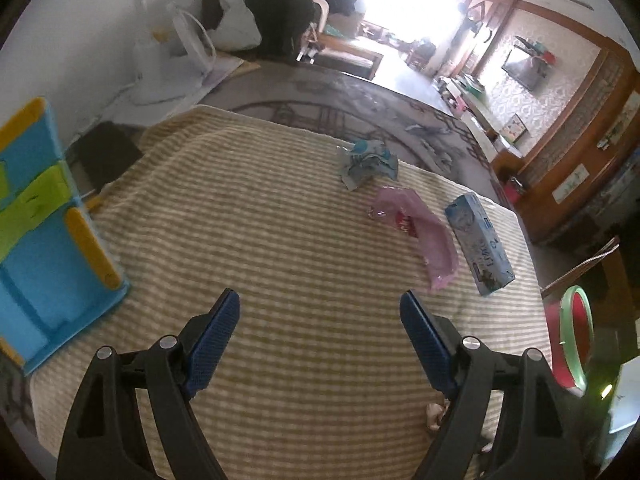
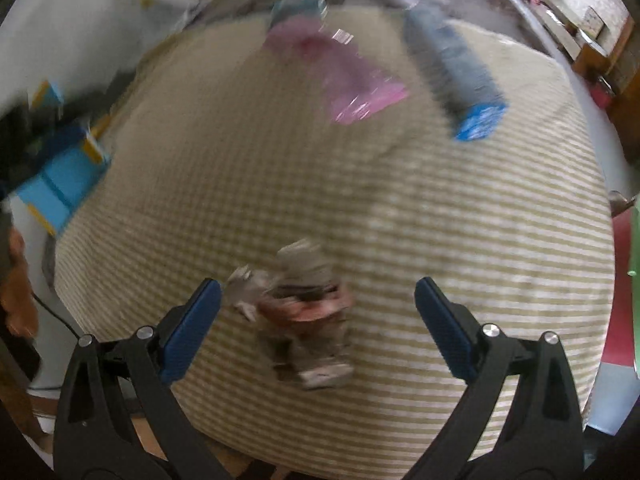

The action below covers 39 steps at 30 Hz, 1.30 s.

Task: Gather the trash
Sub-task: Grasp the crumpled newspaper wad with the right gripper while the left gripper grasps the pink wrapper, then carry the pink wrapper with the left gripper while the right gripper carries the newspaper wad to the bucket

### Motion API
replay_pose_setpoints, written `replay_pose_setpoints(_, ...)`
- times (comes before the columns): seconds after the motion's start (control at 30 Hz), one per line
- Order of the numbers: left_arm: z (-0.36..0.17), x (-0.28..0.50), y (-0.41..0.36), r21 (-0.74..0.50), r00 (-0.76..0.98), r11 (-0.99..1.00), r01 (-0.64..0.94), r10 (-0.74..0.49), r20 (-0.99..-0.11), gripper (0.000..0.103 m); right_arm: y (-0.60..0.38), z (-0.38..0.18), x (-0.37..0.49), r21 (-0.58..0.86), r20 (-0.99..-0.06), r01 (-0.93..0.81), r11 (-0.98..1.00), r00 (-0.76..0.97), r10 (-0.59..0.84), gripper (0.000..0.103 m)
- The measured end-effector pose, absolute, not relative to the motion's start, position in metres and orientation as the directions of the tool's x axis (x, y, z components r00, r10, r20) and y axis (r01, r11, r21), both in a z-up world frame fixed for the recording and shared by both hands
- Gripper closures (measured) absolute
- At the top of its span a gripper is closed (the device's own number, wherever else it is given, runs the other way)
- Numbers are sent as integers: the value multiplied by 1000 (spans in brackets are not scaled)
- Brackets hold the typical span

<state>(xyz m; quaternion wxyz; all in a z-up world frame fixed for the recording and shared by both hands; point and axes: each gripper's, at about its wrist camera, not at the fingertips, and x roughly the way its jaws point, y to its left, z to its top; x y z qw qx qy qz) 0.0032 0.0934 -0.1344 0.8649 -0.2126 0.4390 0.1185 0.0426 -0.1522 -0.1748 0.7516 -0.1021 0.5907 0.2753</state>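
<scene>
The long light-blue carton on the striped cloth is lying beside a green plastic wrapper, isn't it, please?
Not quite: the crinkled plastic wrapper beside the long light-blue carton on the striped cloth is pink, not green, as the left wrist view shows.

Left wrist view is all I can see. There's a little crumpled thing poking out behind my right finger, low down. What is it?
Observer: The right wrist view shows it whole: a crumpled brownish wrapper with a red band lying on the striped beige cloth.
Operator: Is the other gripper grabbing it?
Observer: No. The right gripper is open, its blue pads standing apart on either side of the wrapper, not touching it.
Operator: Can you read what's on it?
Observer: No, that view is blurred, so no print is legible.
Operator: What does the end of the long light-blue carton look like?
Observer: The right view shows the light-blue carton has a bright blue end face towards the camera.
</scene>
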Motion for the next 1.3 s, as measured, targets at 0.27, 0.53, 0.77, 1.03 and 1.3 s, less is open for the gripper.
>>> replay_pose_setpoints(0.27,-150,95,60,-363,553,895,-261,-169,-816,24,-168,-173,42,215,-933,-452,865,167,319,62)
replay_pose_setpoints(0.53,-190,169,25,-387,470,869,-308,-214,-856,24,-213,-150,34,239,-906,-327,915,263,330,61)
replay_pose_setpoints(0.77,-207,180,20,-374,448,875,-308,-213,-868,64,-230,-138,30,251,-888,-247,936,327,324,60)
replay_pose_setpoints(1.03,-170,142,21,-348,512,920,-182,-213,-832,99,-232,-114,36,266,-834,-228,937,433,342,60)
replay_pose_setpoints(1.3,-148,89,19,-238,515,970,-53,-178,-839,99,-218,-99,50,214,-824,-249,944,473,312,61)
